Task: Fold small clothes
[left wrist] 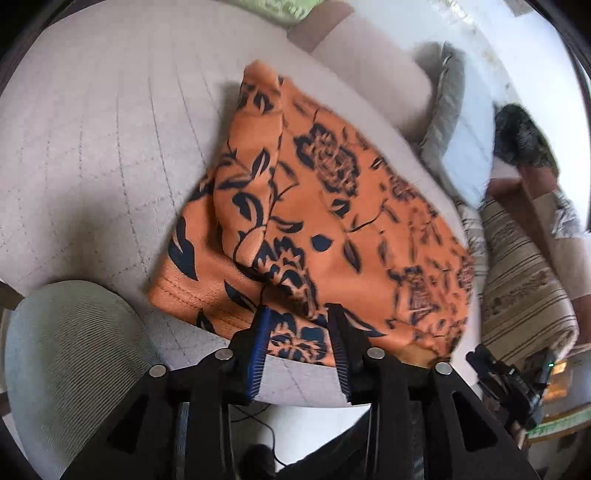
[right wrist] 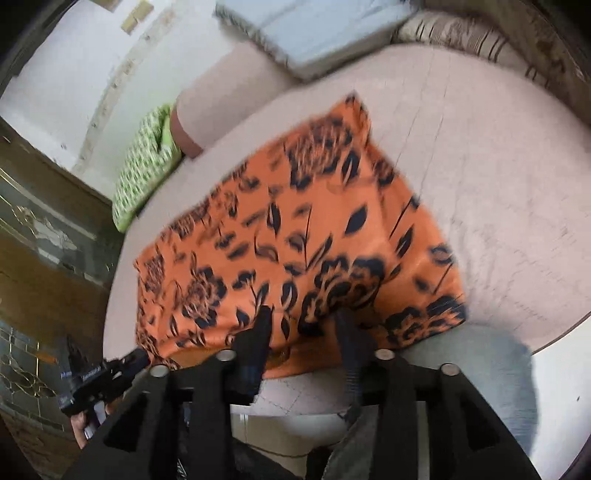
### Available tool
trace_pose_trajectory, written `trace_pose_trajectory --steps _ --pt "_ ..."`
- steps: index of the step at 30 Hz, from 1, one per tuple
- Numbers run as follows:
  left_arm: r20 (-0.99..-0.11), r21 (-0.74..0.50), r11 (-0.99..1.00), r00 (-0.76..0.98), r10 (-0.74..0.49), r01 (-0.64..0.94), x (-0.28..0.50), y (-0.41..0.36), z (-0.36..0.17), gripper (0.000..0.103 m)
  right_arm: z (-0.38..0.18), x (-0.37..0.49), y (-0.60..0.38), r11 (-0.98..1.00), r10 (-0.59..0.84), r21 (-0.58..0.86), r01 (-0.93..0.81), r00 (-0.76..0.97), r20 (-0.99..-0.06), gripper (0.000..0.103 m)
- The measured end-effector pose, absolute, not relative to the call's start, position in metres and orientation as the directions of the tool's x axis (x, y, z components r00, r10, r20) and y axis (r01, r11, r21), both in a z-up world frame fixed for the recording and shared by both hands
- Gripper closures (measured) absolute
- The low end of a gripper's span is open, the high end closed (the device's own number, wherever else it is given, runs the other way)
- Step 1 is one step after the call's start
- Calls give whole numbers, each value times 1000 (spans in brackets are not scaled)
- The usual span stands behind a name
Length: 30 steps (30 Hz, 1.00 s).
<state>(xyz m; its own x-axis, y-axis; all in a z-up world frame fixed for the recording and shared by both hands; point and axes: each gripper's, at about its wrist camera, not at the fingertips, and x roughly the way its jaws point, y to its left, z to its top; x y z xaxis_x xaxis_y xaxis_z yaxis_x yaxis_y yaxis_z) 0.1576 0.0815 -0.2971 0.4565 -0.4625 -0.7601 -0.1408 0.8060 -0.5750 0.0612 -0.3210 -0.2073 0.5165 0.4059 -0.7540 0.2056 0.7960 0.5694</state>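
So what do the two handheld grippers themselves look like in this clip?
Both are matte black, angular frames with round silver pivot pins. The left gripper has two tapering fingers faced with ribbed blue pads. The right gripper has the same build; its pad colour is lost in blur. No sleeves are visible.

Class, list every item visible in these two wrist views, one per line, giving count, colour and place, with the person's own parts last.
Floral cloth garment: one, orange with dark blue print, partly folded on the bed.
Quilted bed cover: one, pale pinkish grey, under the garment.
Patterned pillow: one, green and white, at the bed's far edge.
Fringed cushion: one, pale blue-grey, by the wall.
Striped bolster: one, beige and brown, beside the bed.
Mesh chair back: one, grey-green, near the bed's edge.
Left gripper: black, blue pads, jaws apart over the garment's edge.
Right gripper: black, jaws apart over the garment's edge.
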Motion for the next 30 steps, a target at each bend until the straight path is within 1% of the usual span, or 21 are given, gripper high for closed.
trace_pose_trajectory --steps 2,5,7,9,10,11,12,13,14,15,17,18,20,22,23,25,26,27,28,29,30 --pt "-746 -593 789 477 -464 -160 151 95 -292 63 -205 61 -336 785 388 575 232 539 -747 50" --pt "-757 -589 786 471 -453 -191 155 101 -295 64 -215 70 -348 761 381 586 277 541 -750 50" --pt "-751 -592 788 473 -461 -172 161 102 -296 64 -224 82 -353 758 379 584 290 533 -756 51" --pt "-783 -537 831 449 -430 -142 172 90 -301 65 -232 94 -352 765 341 552 332 519 -784 53" --pt "-798 -515 844 441 -410 -148 178 89 -306 68 -238 98 -355 763 319 536 361 511 -798 56" --pt "-807 -508 846 432 -402 -161 181 87 -311 75 -244 102 -356 754 320 537 378 502 -804 65" --pt "-808 -516 839 423 -410 -172 183 87 -316 85 -248 104 -354 746 334 547 380 496 -801 71" --pt "-807 -526 830 418 -417 -187 183 88 -318 90 -254 107 -355 743 360 556 372 479 -801 85" --pt "-803 -533 822 424 -419 -198 180 89 -316 95 -255 109 -352 757 356 540 369 460 -814 91" --pt "-793 -540 820 441 -420 -189 176 89 -310 97 -251 106 -351 768 340 523 370 456 -823 92" --pt "-778 -534 833 468 -419 -144 165 87 -295 98 -232 96 -352 772 326 530 351 497 -804 94" --pt "-771 -546 827 465 -434 -134 160 88 -293 98 -224 91 -352 787 303 511 345 505 -808 94" --pt "-773 -558 818 447 -451 -138 151 93 -295 98 -209 82 -350 819 252 462 341 510 -822 95" --pt "-813 -505 852 406 -417 -138 153 92 -309 96 -211 84 -344 842 223 418 341 486 -845 95" --pt "-824 -499 854 385 -416 -144 155 92 -317 95 -219 88 -341 852 212 395 343 464 -860 94" --pt "-824 -506 848 380 -421 -159 156 94 -319 92 -240 101 -339 851 247 394 348 397 -884 93" --pt "-820 -508 848 386 -423 -152 153 94 -313 92 -243 104 -341 841 266 410 353 391 -881 92" --pt "-818 -502 854 397 -417 -136 149 94 -305 86 -240 103 -342 832 278 430 352 406 -870 87" --pt "-823 -484 866 405 -399 -130 147 94 -298 82 -234 100 -344 825 282 448 345 436 -855 85" --pt "-832 -457 879 412 -371 -133 146 94 -292 74 -225 96 -347 822 279 461 335 469 -838 77" --pt "-840 -432 892 420 -343 -136 139 96 -284 69 -219 93 -350 821 274 466 330 488 -829 69"
